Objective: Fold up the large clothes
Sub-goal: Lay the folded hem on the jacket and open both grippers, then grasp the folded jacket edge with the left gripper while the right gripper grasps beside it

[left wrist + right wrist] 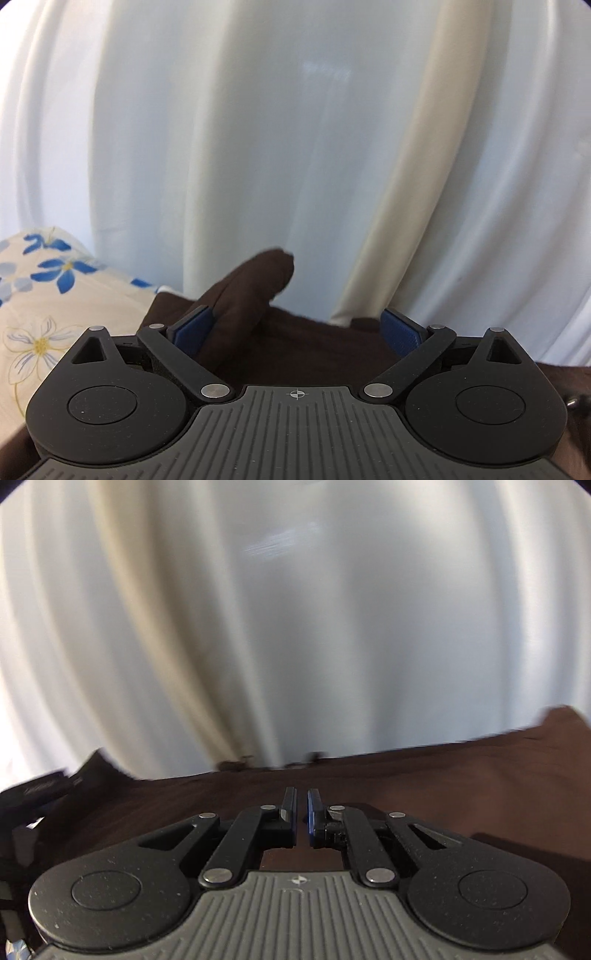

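The dark brown fabric garment (303, 343) lies on a bed, a rolled fold of it rising between the spread blue-padded fingers (190, 326) of the left claw (295, 328), which stands wide open and grips nothing. In the right view the same brown cloth (406, 786) stretches across the frame under the right claw (302, 812), whose jaws stand nearly closed with a thin gap; whether cloth is pinched there cannot be told. A cream bedsheet with blue flowers (55, 295) shows at the bed's left edge, white pleated curtains (258, 129) behind
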{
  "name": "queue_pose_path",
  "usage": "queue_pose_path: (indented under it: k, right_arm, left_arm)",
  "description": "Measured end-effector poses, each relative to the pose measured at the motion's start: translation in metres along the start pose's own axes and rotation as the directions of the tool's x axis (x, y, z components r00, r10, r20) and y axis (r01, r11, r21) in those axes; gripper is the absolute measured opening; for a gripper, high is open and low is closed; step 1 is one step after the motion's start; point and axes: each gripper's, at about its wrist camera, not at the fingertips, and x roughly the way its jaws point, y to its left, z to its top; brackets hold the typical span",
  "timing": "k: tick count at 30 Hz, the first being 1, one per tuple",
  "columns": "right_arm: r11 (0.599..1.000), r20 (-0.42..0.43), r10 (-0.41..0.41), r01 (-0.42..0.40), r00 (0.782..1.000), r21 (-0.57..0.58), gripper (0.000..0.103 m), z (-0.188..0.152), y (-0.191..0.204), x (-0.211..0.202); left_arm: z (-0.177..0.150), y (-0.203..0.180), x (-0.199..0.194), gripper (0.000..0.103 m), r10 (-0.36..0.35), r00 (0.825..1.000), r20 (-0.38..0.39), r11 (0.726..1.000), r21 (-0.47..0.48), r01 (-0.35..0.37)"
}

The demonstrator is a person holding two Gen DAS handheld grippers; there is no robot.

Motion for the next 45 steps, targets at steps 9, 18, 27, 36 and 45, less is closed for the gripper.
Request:
queue_pose_path:
  k: [9, 18, 27, 36, 45]
  right_arm:
    - [0.995, -0.053, -0.009, 0.004, 0.999, -0.097, 0.004, -0.022, 0.025, 0.027]
    - [0.974, -0.060, -0.188, 0.178, 0.980, -0.138, 0.002, -0.007, 0.002, 0.051]
    - [0.949, -0.020, -0.308, 0.308, 0.951, 0.066, 0.000, 0.001, -0.092, 0.009]
    - [0.898, -0.013, -0.423, 0.421, 0.906, 0.129, 0.000, -0.037, -0.142, -0.117]
    - [0.941, -0.145, -0.211, 0.241, 0.967, 0.239, 0.065, -0.083, -0.156, -0.194]
  left_arm:
    - [0.005, -0.020, -0.025, 0.099, -0.038, 0.985, 0.170, 0.997, 0.069, 0.027]
    - [-0.032, -0.055, 0.066, 0.100, -0.101, 0.979, -0.177, 0.984, 0.127, 0.125]
    - [-0.016, 0.008, 0.051, 0.099, 0.062, 0.992, -0.108, 0.981, 0.190, -0.041]
    - [-0.018, 0.116, -0.017, 0.100, -0.067, 0.962, -0.266, 0.992, 0.081, 0.092]
    - [-0.045, 0.156, -0.050, 0.093, -0.321, 0.876, -0.359, 0.947, -0.145, 0.287]
